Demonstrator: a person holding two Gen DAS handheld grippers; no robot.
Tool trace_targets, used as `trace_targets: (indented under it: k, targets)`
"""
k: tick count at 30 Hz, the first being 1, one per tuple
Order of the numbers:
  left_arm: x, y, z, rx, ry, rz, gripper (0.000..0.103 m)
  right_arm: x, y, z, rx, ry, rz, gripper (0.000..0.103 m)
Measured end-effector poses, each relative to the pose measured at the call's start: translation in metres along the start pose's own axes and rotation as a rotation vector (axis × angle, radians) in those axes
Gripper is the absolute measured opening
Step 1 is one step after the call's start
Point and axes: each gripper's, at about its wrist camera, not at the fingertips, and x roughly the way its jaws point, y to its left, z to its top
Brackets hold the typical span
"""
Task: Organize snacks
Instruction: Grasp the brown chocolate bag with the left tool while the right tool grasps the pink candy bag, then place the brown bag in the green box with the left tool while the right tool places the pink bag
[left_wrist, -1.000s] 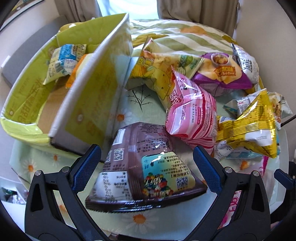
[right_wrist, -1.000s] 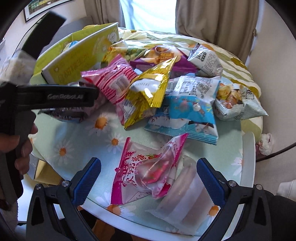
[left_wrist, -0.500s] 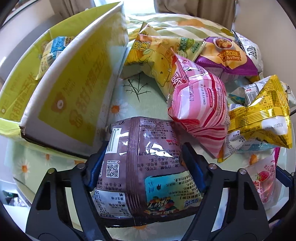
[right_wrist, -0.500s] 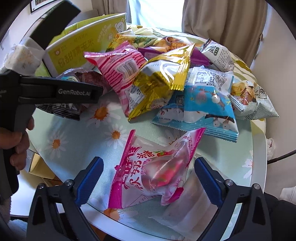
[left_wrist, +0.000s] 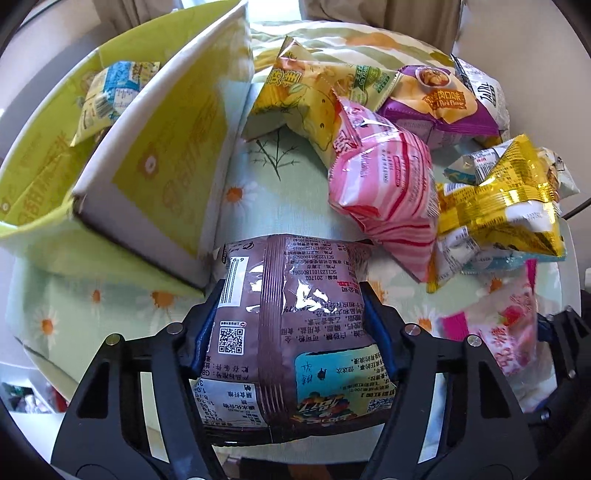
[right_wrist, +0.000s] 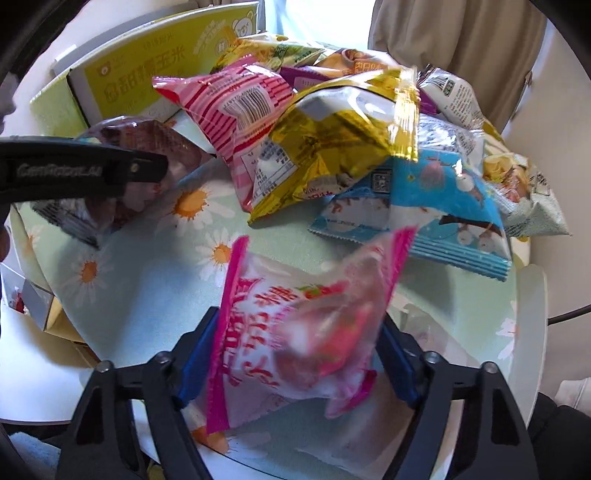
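Brown snack bag (left_wrist: 291, 332) sits clamped in left gripper (left_wrist: 293, 328) beside the yellow box (left_wrist: 166, 155); right gripper (right_wrist: 295, 354) clamps pink candy bag (right_wrist: 295, 332).

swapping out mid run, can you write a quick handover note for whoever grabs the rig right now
Left gripper: jaws shut on the brown snack bag, low over the table next to the green box.
Right gripper: jaws shut on the pink candy bag near the table's front edge.
Done: one blue and yellow packet already lies in the box.
Left: drop both held bags in the box, then clear the pile: pink striped bag, gold bag, yellow chip bag, purple bag, blue bag and a couple more behind it.
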Motion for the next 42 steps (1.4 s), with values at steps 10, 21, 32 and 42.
trace_targets:
  k: [10,21,32,42]
  targets:
    - [-0.025,0.003,-0.012,0.008,-0.016,-0.027,0.063,-0.006,-0.001,0.007,0.030,-0.020,-0.014,0.051]
    - [-0.075,0.008,-0.008,0.030,-0.092,-0.069,0.063,-0.060,-0.002,0.015,0.071,-0.084,-0.027,0.051]
    - [-0.159,0.028,0.029,0.021,-0.271,-0.117,0.063,-0.137,-0.005,0.072,0.087,-0.220,-0.046,0.051]
    - [-0.195,0.108,0.082,-0.038,-0.395,-0.074,0.063,-0.156,0.037,0.152,0.039,-0.294,-0.028,0.051]
